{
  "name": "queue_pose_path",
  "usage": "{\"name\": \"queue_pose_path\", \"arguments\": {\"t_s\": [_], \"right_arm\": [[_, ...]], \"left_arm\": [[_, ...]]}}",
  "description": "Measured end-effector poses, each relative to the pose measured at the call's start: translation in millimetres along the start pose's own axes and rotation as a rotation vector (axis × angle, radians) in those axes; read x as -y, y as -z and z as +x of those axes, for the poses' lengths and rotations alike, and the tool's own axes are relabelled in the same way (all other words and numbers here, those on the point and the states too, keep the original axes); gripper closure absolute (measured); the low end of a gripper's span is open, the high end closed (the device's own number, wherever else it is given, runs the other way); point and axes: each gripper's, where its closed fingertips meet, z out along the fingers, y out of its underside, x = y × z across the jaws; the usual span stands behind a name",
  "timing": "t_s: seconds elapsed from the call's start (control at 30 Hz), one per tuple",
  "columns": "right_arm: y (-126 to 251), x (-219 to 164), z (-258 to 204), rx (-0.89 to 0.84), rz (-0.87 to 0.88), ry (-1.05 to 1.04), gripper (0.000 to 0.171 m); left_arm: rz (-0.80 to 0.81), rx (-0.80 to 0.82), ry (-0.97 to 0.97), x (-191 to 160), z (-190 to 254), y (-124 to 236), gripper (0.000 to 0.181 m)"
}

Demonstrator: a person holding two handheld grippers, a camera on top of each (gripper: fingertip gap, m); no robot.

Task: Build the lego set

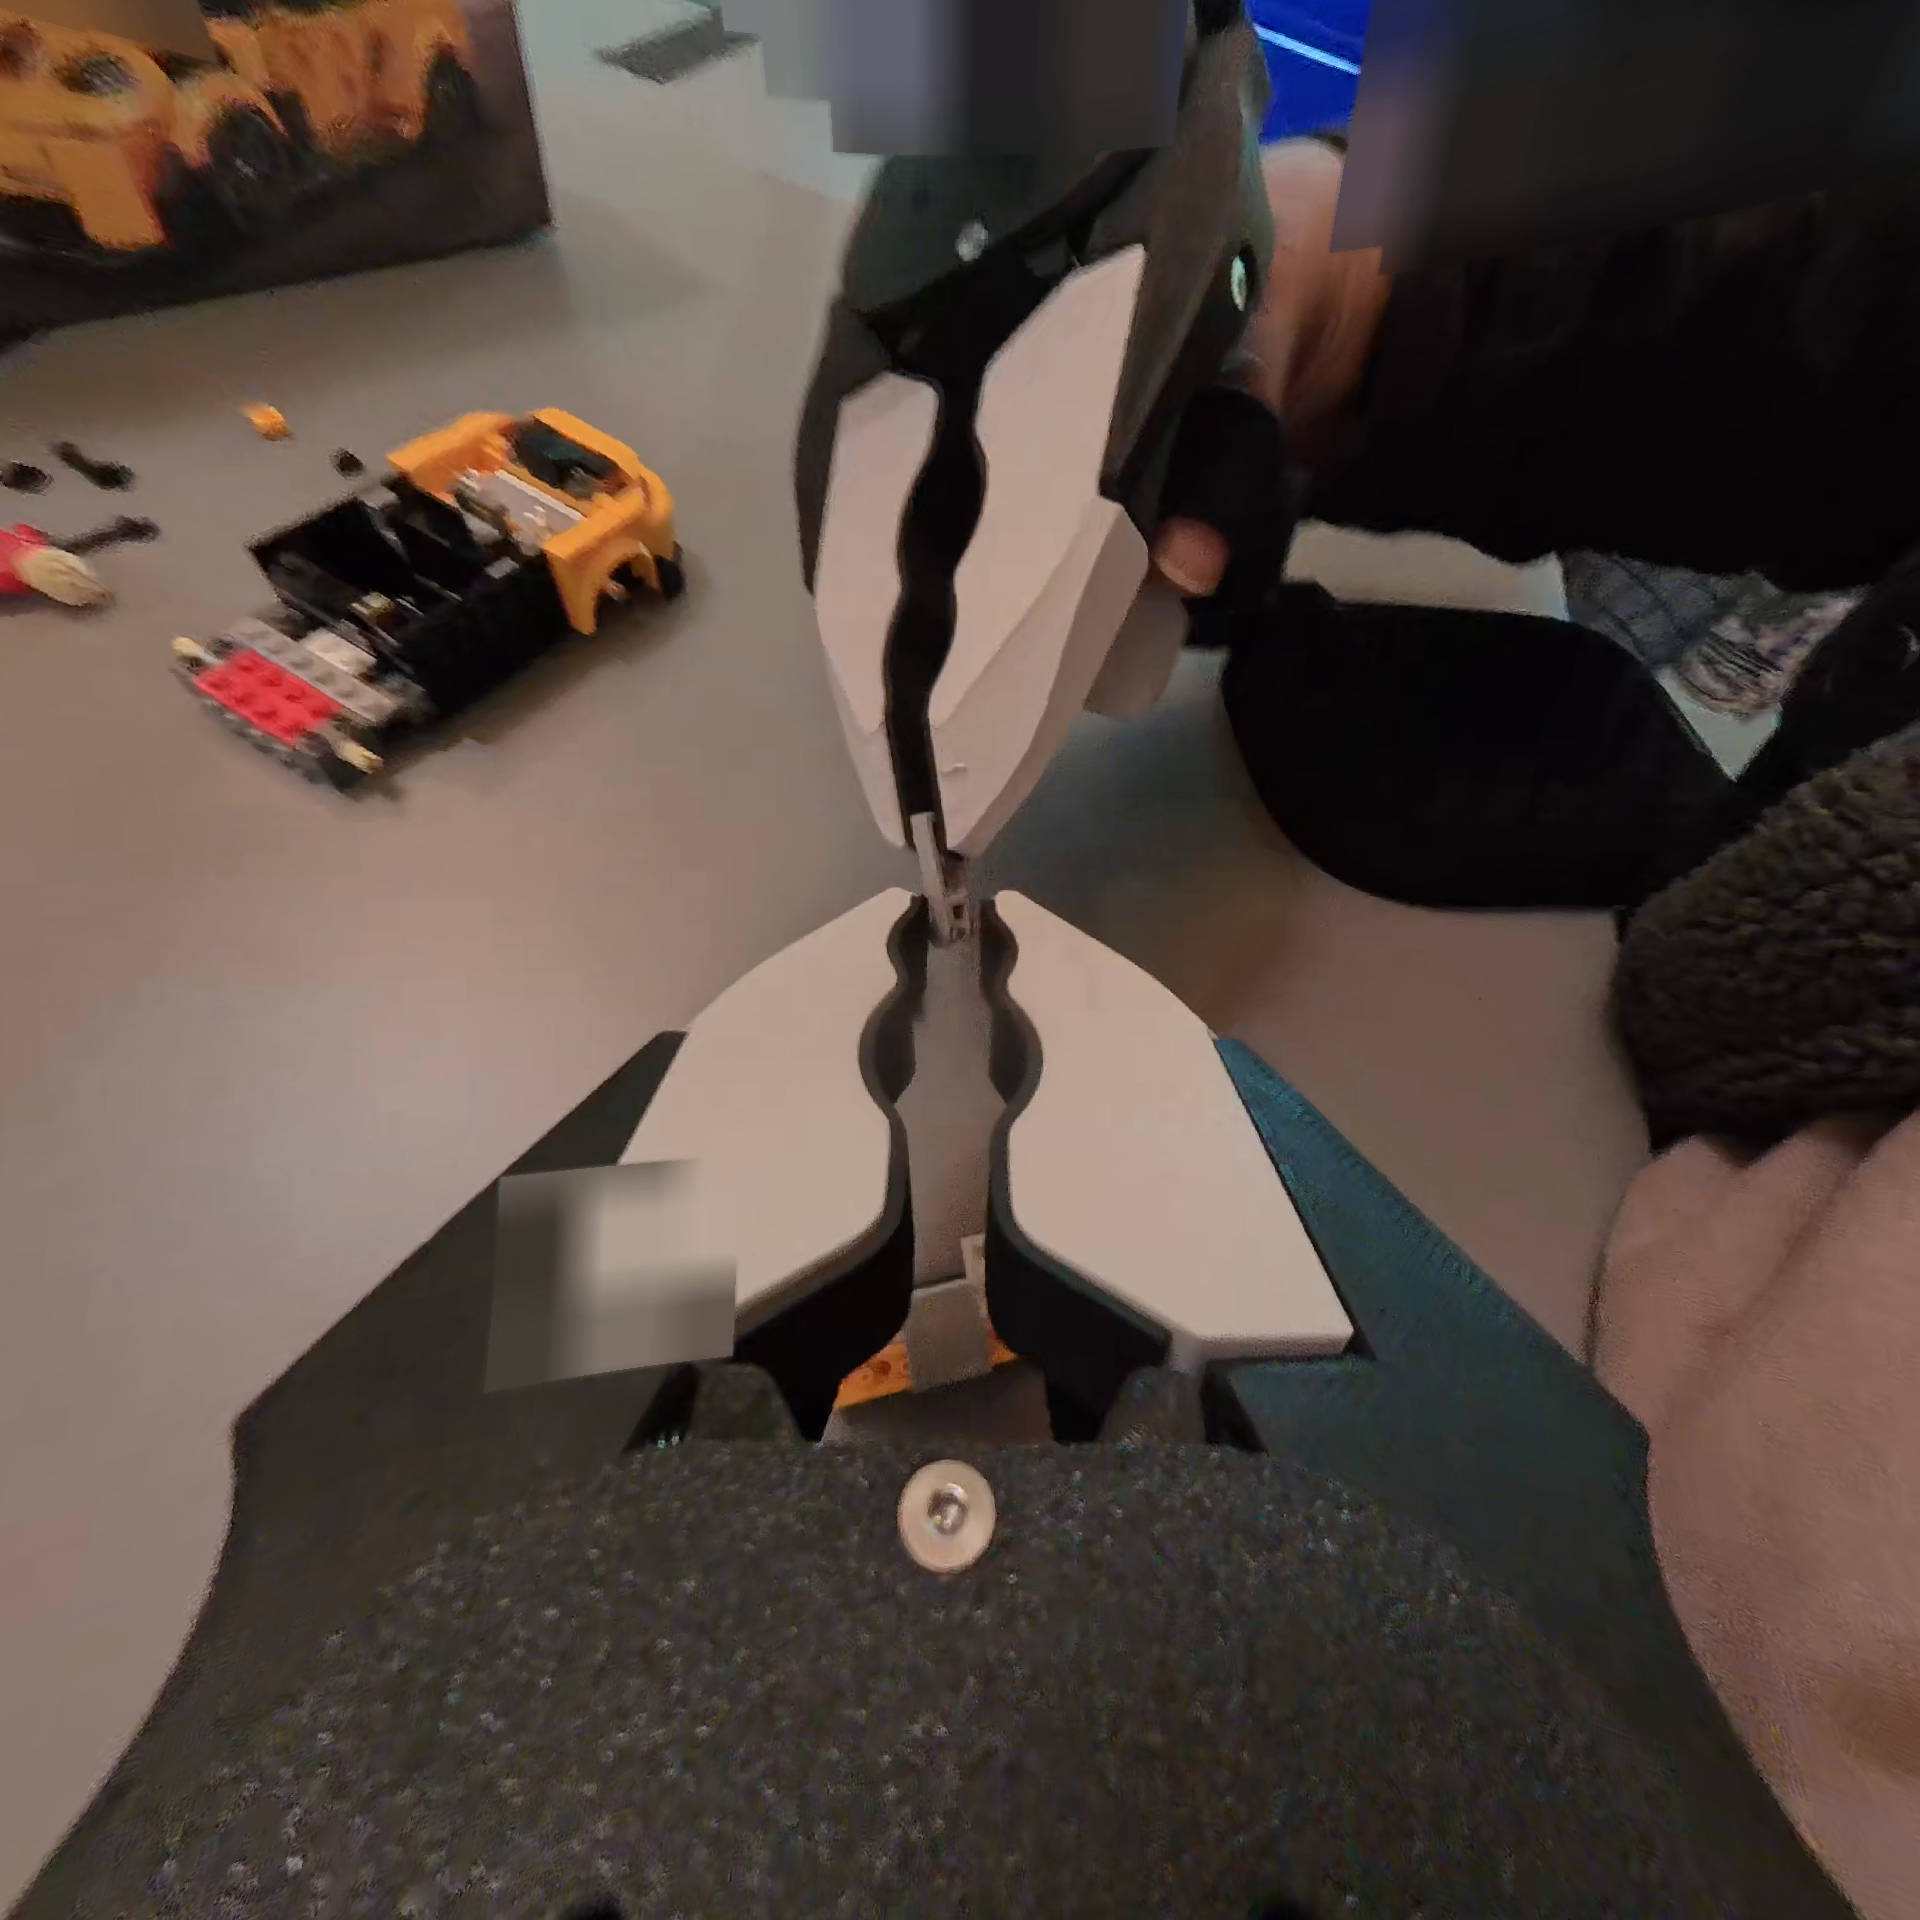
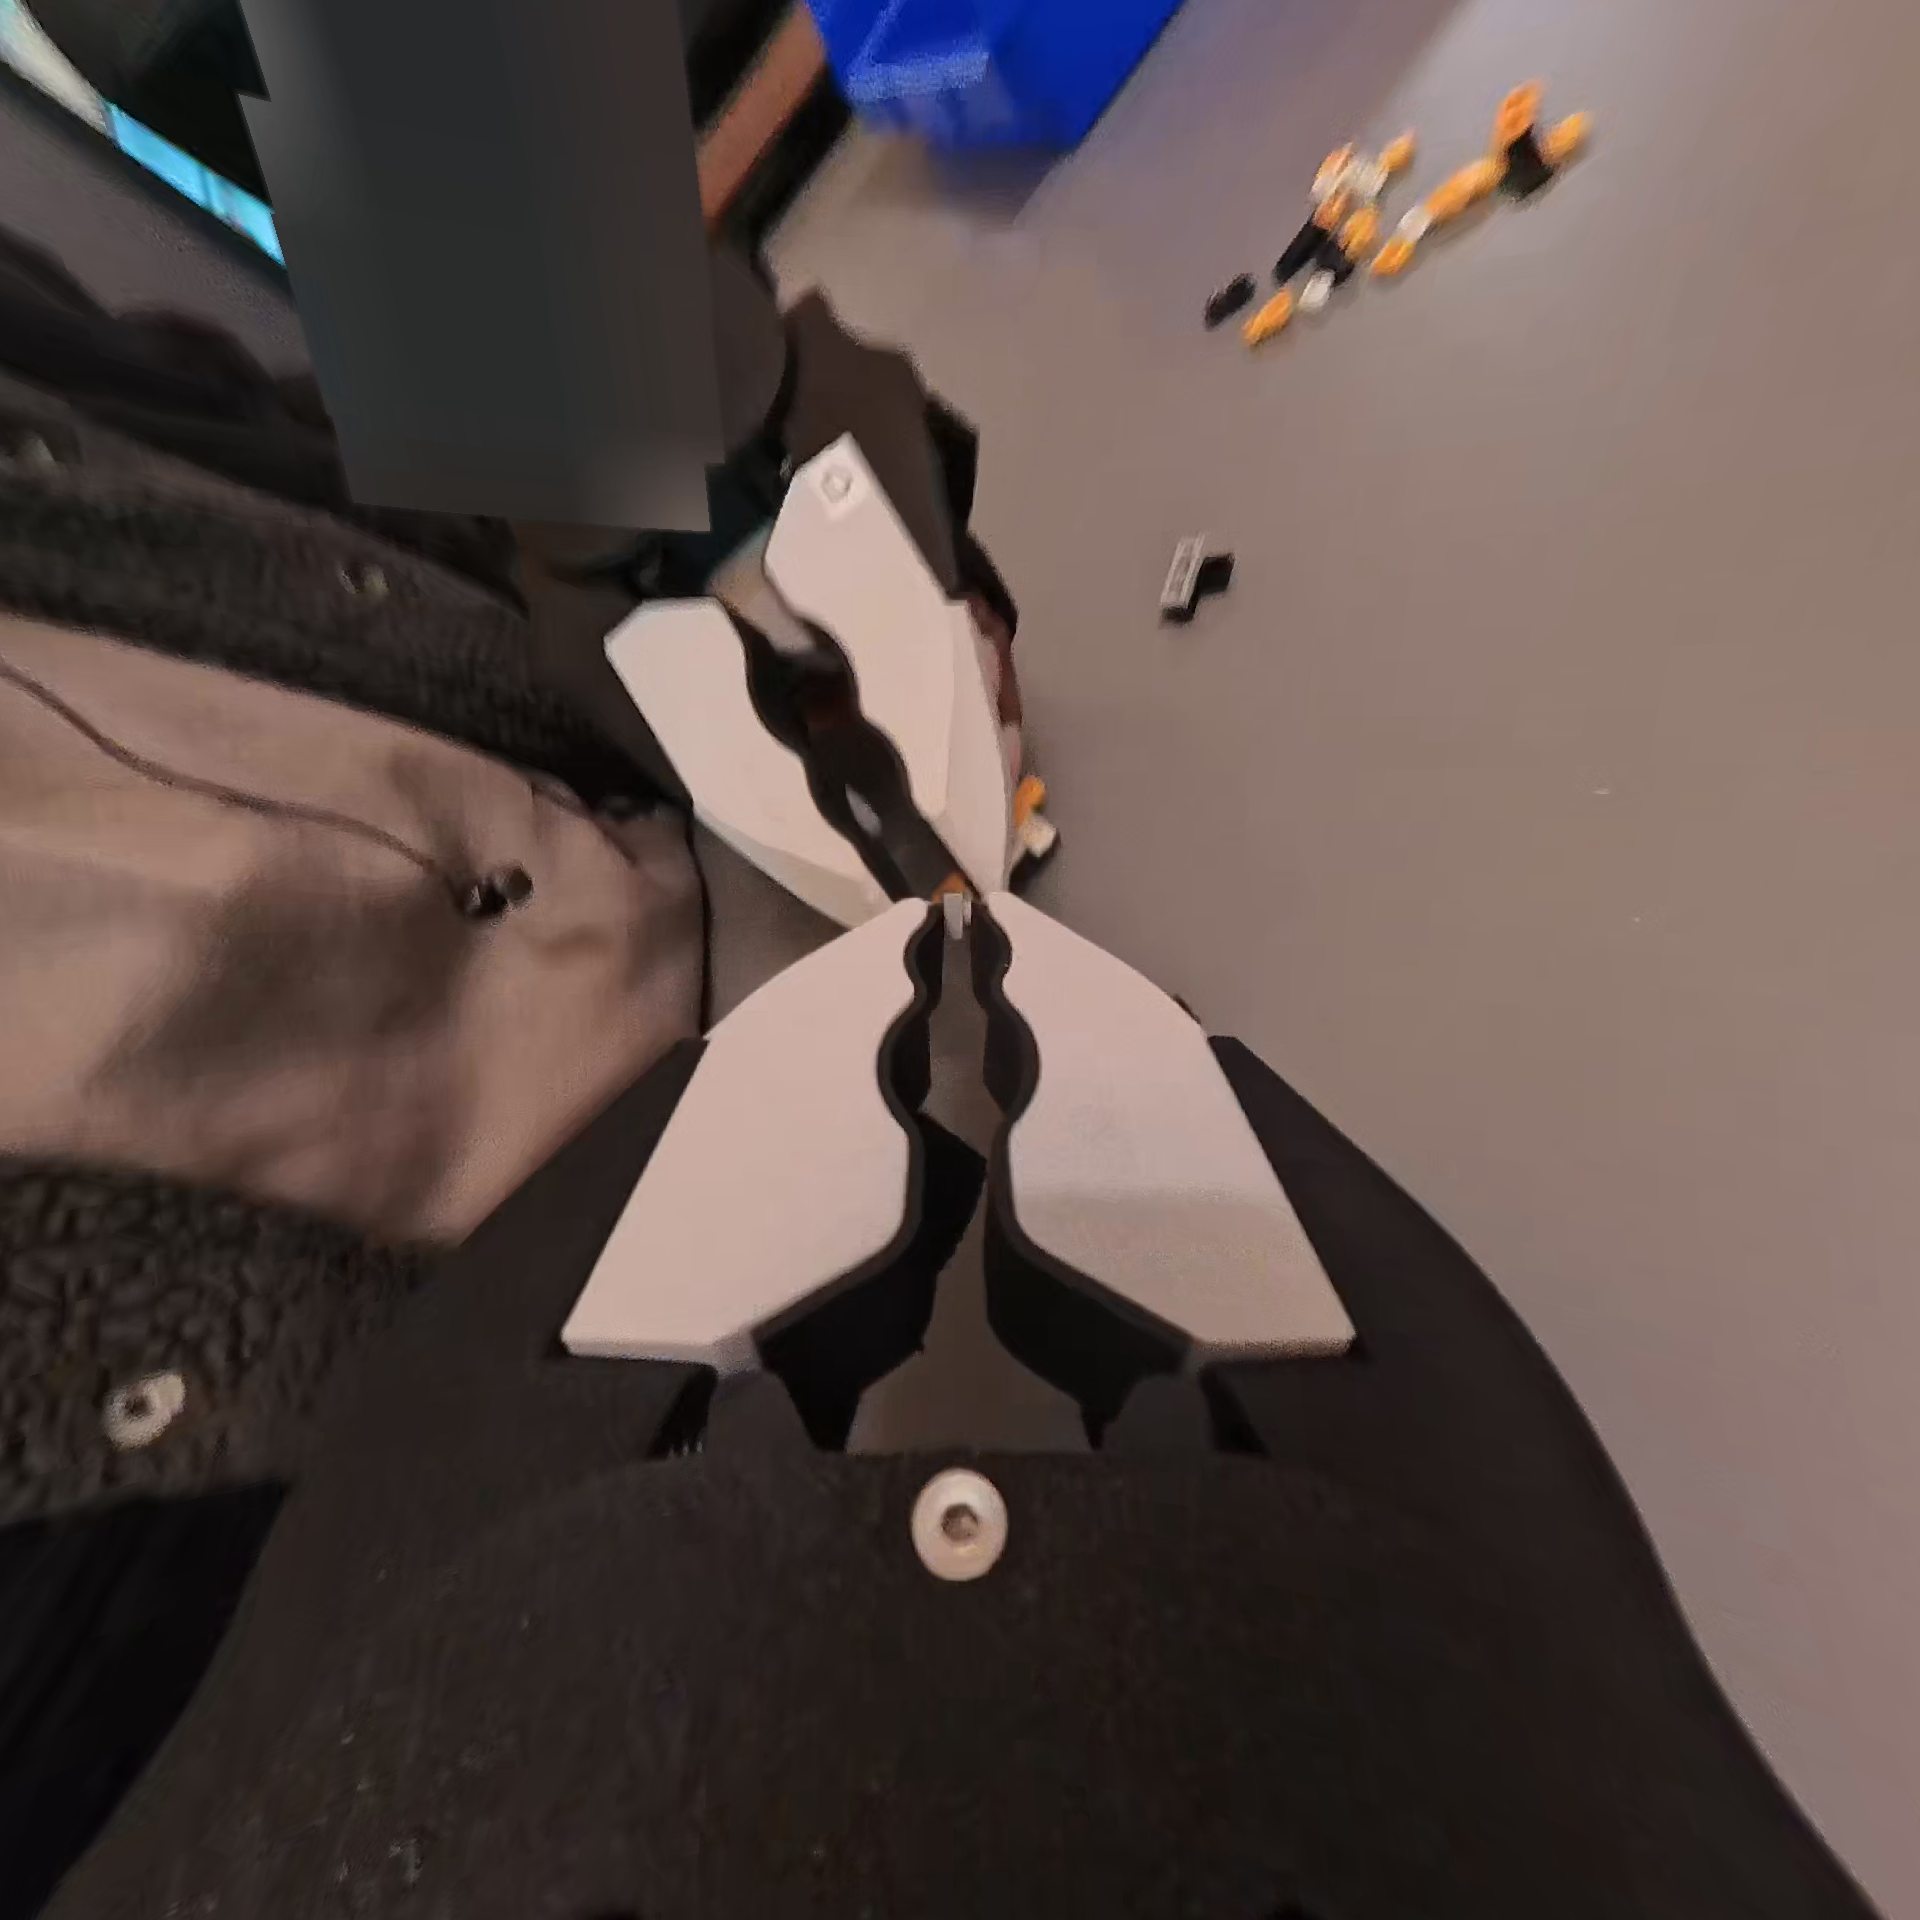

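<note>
In the left wrist view, my left gripper (image 1: 948, 920) is shut on the near end of a small grey Lego piece (image 1: 940, 873). My right gripper (image 1: 938, 831) comes down from above, tip to tip with it, and is shut on the far end of the same piece. In the right wrist view, my right gripper (image 2: 956, 914) pinches the pale piece (image 2: 954, 916), and my left gripper (image 2: 935, 883) meets it from the upper left with a bit of orange at its tips. The half-built yellow and black car (image 1: 436, 582) sits on the grey table (image 1: 520, 935) to the left, apart from both grippers.
The set's box (image 1: 260, 135) stands at the far left. Small black and orange pieces (image 1: 83, 478) lie near the car. More loose orange and black pieces (image 2: 1434, 208) and a black-grey piece (image 2: 1195, 577) lie to the right. A blue bin (image 2: 987, 62) stands beyond the table. A person's sleeve (image 1: 1787, 935) is close by. Left and right tips are no more than a few centimetres apart.
</note>
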Motion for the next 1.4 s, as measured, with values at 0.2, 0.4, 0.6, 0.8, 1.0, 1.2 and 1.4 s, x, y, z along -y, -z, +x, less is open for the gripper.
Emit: {"name": "queue_pose_path", "arguments": {"t_s": [0.2,0.4,0.6,0.8,1.0,1.2,1.4], "right_arm": [[-4,-39,23,0.062,-0.446,0.134,0.166],[-15,-42,37,0.069,-0.647,0.242,0.166],[-20,-45,41,0.064,-0.716,0.274,0.164],[-19,-45,44,0.053,-0.71,0.268,0.162],[-14,-38,46,0.023,-0.657,0.272,0.161],[-11,-39,43,-0.063,-0.549,0.325,0.149],[-18,-45,45,-0.057,-0.515,0.278,0.143]], "left_arm": [[-0.12,-0.061,0.043,-20,-8,2,0.164],[-0.188,-0.072,0.05,-37,-14,1,0.165],[-0.162,-0.09,0.082,-37,-18,2,0.166],[-0.148,-0.105,0.098,-38,-18,4,0.166],[-0.155,-0.112,0.099,-39,-16,3,0.166],[-0.174,-0.108,0.096,-41,-18,1,0.166],[-0.187,-0.105,0.085,-42,-18,-3,0.166]]}}
